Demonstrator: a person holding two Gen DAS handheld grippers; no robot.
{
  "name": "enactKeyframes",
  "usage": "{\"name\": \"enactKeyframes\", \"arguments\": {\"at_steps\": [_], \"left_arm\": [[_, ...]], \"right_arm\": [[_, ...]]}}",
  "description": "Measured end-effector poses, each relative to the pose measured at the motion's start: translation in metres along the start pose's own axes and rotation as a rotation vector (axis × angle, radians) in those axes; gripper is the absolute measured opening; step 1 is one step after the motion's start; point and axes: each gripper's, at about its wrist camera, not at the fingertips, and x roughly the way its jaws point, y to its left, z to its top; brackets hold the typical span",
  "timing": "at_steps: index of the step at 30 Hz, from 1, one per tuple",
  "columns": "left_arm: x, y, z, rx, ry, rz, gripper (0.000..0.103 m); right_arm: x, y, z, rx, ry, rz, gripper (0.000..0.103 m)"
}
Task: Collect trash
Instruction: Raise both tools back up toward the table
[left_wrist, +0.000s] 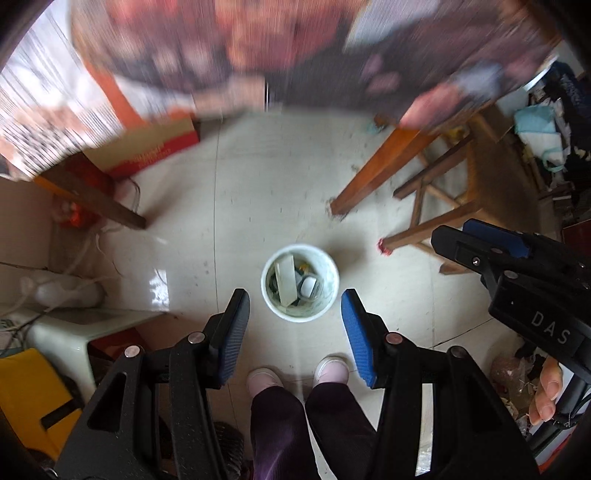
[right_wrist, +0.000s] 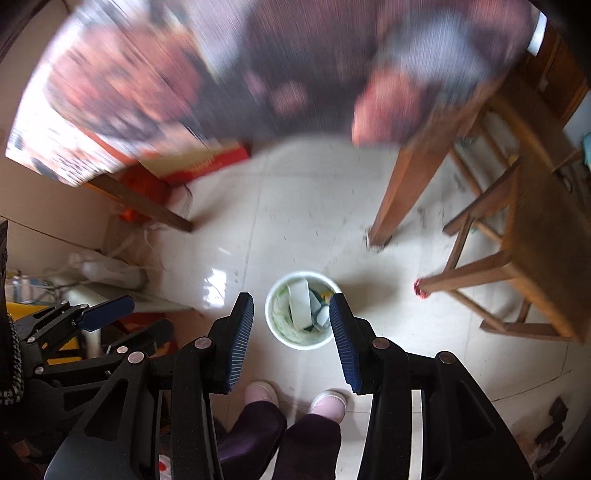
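Down on the tiled floor (left_wrist: 280, 177) sits the white trash cup (left_wrist: 299, 283), full of scraps, between desk legs and a wooden stool (left_wrist: 439, 206); left tool (left_wrist: 295, 325) and right tool (right_wrist: 291, 332) both gape empty above.

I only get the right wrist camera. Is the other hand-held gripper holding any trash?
Observer: No. The left hand-held gripper is open and empty. The white trash bin on the floor shows between its fingers.
Operator: What's holding the right one?
Observer: A bare hand. In the left wrist view, it curls round the handle of the right hand-held gripper.
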Motion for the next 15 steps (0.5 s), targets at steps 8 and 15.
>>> {"name": "enactKeyframes", "arguments": {"at_steps": [8,15], "left_arm": [[-0.137,-0.008,0.008,0.009,-0.144,-0.028,0.051],[-0.250,-0.006,0.011,0.026,-0.307,-0.044,0.051]], "right_arm": [[-0.116,0.039,0.010,-0.013,-0.143,0.004,0.039],[-0.218,0.071,0.012,-0.019,-0.299,-0.021,0.039]]}}
